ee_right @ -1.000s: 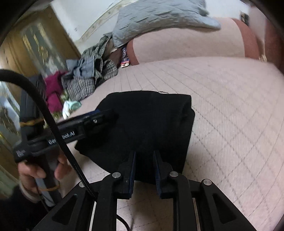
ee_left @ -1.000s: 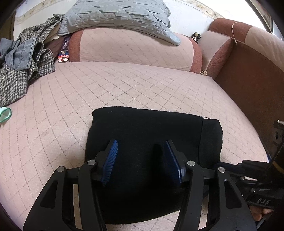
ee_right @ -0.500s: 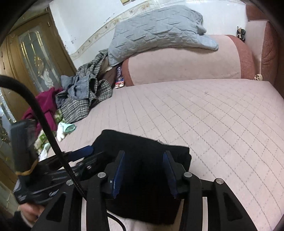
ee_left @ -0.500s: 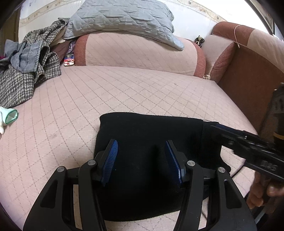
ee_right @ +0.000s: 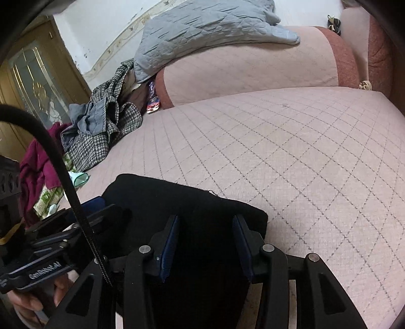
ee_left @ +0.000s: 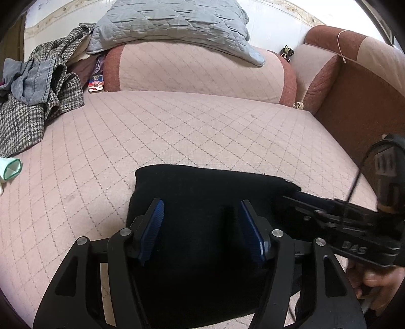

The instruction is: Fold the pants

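Observation:
The black pants [ee_left: 202,182] lie folded into a compact rectangle on the pink quilted cushion [ee_left: 177,131]. My left gripper [ee_left: 201,205] hovers over their near half, its jaws opening, with nothing pinched between the blue pads. My right gripper [ee_right: 205,219] stands open over the right end of the pants [ee_right: 164,194], with only flat cloth below its pads. In the left wrist view the right gripper [ee_left: 293,200] reaches over the fold's right edge, with a hand on its handle. The left gripper [ee_right: 96,205] shows at the pants' left edge in the right wrist view.
A grey quilted pillow [ee_left: 172,22] lies on the pink bolster [ee_left: 197,68] at the back. A checked coat with grey clothes [ee_left: 33,101] is heaped at far left, near a mint-green item [ee_left: 11,169]. A brown armrest [ee_left: 359,101] bounds the right side.
My right gripper went from nearly shut to open and drew back over the pants' near edge. The left gripper's jaws stand slightly wider; it has barely moved.

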A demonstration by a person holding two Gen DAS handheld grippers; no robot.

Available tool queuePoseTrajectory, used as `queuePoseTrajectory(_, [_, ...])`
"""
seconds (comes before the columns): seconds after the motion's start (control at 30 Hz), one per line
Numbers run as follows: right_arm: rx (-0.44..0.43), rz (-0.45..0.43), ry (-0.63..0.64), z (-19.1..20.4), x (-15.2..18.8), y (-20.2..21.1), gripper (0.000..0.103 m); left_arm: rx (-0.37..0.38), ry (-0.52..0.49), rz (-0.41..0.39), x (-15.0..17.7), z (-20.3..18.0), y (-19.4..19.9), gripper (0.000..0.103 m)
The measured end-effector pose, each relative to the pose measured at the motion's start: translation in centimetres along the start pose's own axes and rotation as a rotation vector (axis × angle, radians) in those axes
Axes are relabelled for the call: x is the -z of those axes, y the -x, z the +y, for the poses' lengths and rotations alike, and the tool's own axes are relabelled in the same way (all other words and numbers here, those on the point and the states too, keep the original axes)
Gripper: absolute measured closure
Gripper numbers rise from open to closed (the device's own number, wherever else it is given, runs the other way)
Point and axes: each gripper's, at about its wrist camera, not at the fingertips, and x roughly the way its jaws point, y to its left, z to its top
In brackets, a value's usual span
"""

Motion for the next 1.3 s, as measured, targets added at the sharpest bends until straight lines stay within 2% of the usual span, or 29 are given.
queuePoseTrajectory(0.2, [-0.001, 0.007, 0.037, 1.3, 0.7, 3.4, 0.060, 0.014, 0.015, -0.029, 0.1, 0.7, 1.4, 0.042])
queuePoseTrajectory(0.37, [0.027, 0.046, 0.090, 2.8, 3.2, 4.9, 0.057, 0.032, 0.045, -0.049, 0.8, 2.1, 3.0, 0.042])
queuePoseTrajectory(0.43, [0.078, 0.081, 0.099, 2.4, 4.5, 4.3, 0.051, 0.039, 0.046, -0.023, 1.4, 2.3, 2.8, 0.042])
queuePoseTrajectory(0.47, [0.090, 0.094, 0.086, 2.1, 5.0, 4.0, 0.044, 0.035, 0.040, -0.009, 1.7, 2.3, 2.5, 0.042])
queuePoseTrajectory(0.5, [0.093, 0.101, 0.063, 1.5, 5.4, 3.6, 0.039, 0.019, 0.026, -0.004, 2.1, 2.2, 2.3, 0.042])
queuePoseTrajectory(0.57, [0.069, 0.091, -0.012, 0.3, 5.9, 3.2, 0.034, -0.023, -0.014, -0.011, 2.4, 1.9, 2.2, 0.042])
queuePoseTrajectory(0.63, [0.049, 0.092, -0.057, -0.2, 5.8, 3.4, 0.034, -0.037, -0.031, -0.010, 2.5, 1.8, 2.2, 0.042])
queuePoseTrajectory(0.87, [0.057, 0.020, -0.019, 0.7, 3.6, 6.0, 0.034, 0.009, 0.020, -0.055, 2.0, 3.2, 3.8, 0.042])
queuePoseTrajectory(1.0, [0.000, 0.033, -0.080, -0.1, 2.6, 5.1, 0.034, 0.018, 0.095, -0.045, 1.7, 5.1, 3.8, 0.042])
queuePoseTrajectory(1.17, [-0.057, 0.067, -0.142, -1.1, 2.5, 3.0, 0.034, 0.122, 0.269, 0.006, 1.8, 8.4, 3.2, 0.042])
queuePoseTrajectory(1.3, [-0.081, 0.094, -0.174, -1.6, 2.7, 1.4, 0.034, 0.125, 0.302, 0.046, 1.9, 8.8, 2.5, 0.042])
